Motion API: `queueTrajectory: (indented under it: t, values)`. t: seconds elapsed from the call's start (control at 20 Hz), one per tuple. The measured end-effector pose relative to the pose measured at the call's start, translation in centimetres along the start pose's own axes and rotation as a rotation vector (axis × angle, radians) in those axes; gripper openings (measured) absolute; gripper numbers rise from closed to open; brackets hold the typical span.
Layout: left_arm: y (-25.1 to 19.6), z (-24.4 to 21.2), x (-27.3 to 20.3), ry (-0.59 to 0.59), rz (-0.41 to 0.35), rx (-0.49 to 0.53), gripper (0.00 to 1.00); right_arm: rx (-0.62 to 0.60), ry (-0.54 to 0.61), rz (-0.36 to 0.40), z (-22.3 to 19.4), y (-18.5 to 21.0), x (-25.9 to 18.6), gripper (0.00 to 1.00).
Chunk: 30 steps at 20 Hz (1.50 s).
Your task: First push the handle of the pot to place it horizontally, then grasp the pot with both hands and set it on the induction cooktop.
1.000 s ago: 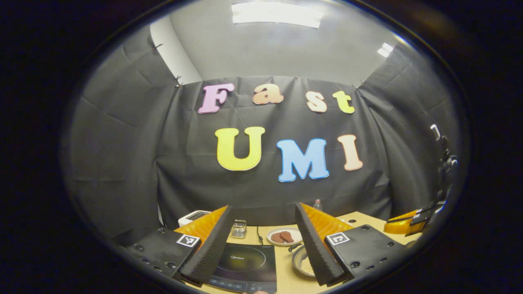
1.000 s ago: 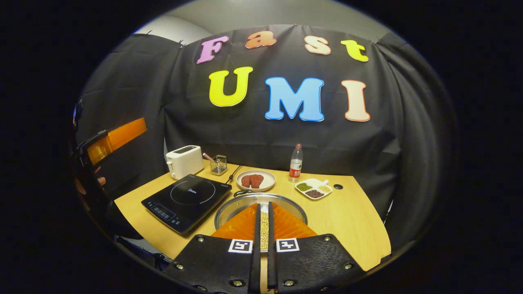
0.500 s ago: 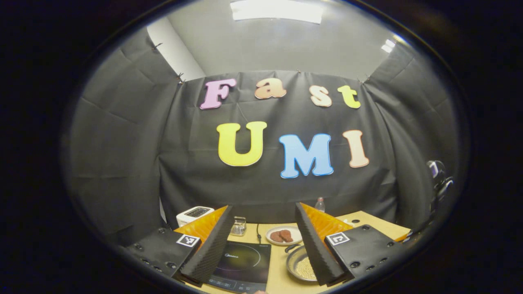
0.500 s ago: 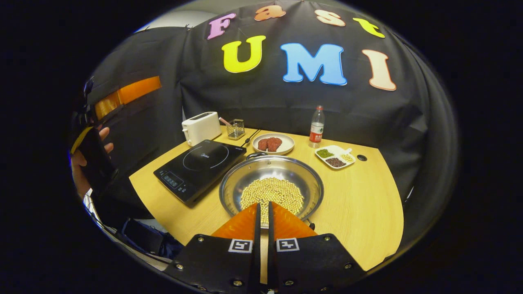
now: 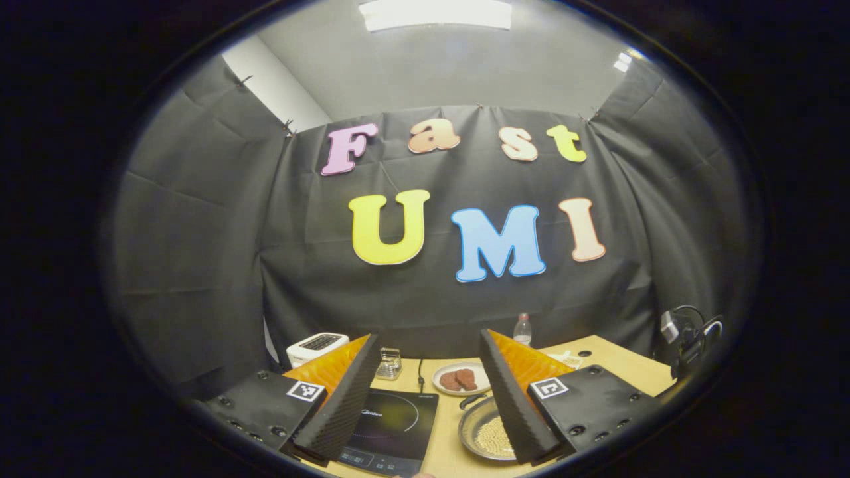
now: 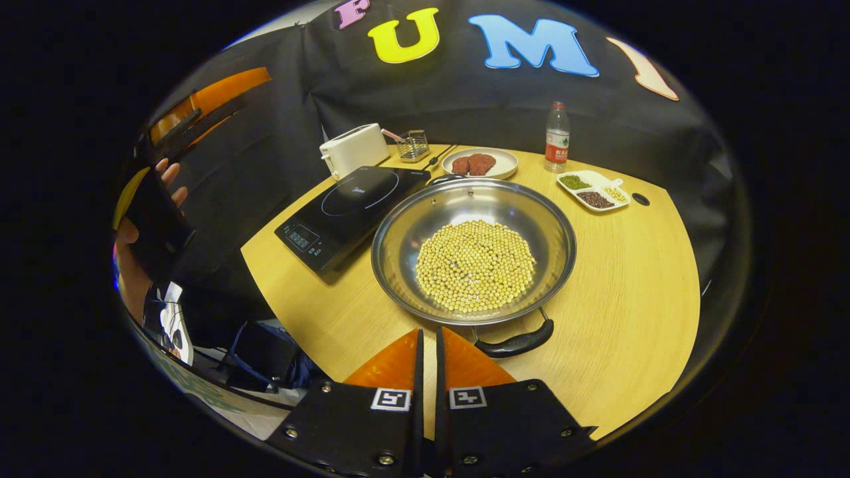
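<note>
A steel pot point(image 6: 458, 206) with soybeans in it stands on the wooden table point(image 6: 631, 279), right of the black induction cooktop point(image 6: 352, 206). One black handle point(image 6: 514, 344) points toward me and the other handle point(image 6: 445, 178) faces the back. My right gripper point(image 6: 428, 335) hovers shut and empty above the table's near edge, just left of the near handle. My left gripper point(image 5: 426, 335) is open and empty, held high and aimed at the wall, with the pot point(image 5: 488, 435) and cooktop point(image 5: 392, 425) low between its fingers. In the right gripper view the left gripper point(image 6: 192, 116) sits at the far left in a hand point(image 6: 143, 219).
Behind the cooktop are a white toaster point(image 6: 352, 149) and a small wire basket point(image 6: 415, 145). A plate of meat point(image 6: 478, 162), a water bottle point(image 6: 556, 136) and a divided dish of beans point(image 6: 593, 191) line the table's back. Bare wood lies right of the pot.
The right gripper has risen and tipped downward, so the whole pot and its near handle have come into view. It stays shut. The left gripper has barely moved and stays open.
</note>
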State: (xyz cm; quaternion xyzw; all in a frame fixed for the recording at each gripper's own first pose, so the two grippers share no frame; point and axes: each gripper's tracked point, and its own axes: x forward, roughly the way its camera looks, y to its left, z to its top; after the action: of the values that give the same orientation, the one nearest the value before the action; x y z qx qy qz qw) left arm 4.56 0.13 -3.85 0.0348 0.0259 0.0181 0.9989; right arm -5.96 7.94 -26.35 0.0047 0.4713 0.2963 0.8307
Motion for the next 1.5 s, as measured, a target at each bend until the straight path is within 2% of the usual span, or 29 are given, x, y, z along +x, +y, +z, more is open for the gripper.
queueTrajectory:
  t: [0.15,0.35,0.75,0.8,1.5]
  values:
    - [-0.3,-0.4,0.1,0.011,0.021,0.005,0.96,0.012,0.065,0.019,-1.2,-0.6,0.9,0.07]
    - [-1.0,-0.7,0.5,0.021,0.039,0.014,0.99,0.033,0.13,0.024,-2.4,-2.1,1.6,0.07]
    - [-2.7,-1.1,1.2,0.032,0.048,0.012,0.99,0.144,0.12,0.045,-1.7,-4.5,1.5,0.05]
    - [-2.9,-1.2,1.4,0.033,0.048,0.013,0.97,0.144,0.121,0.039,-1.6,-5.1,1.6,0.05]
    - [-3.8,-2.7,2.5,0.061,0.079,0.011,0.99,0.124,0.114,-0.089,-0.5,-11.9,1.8,0.05]
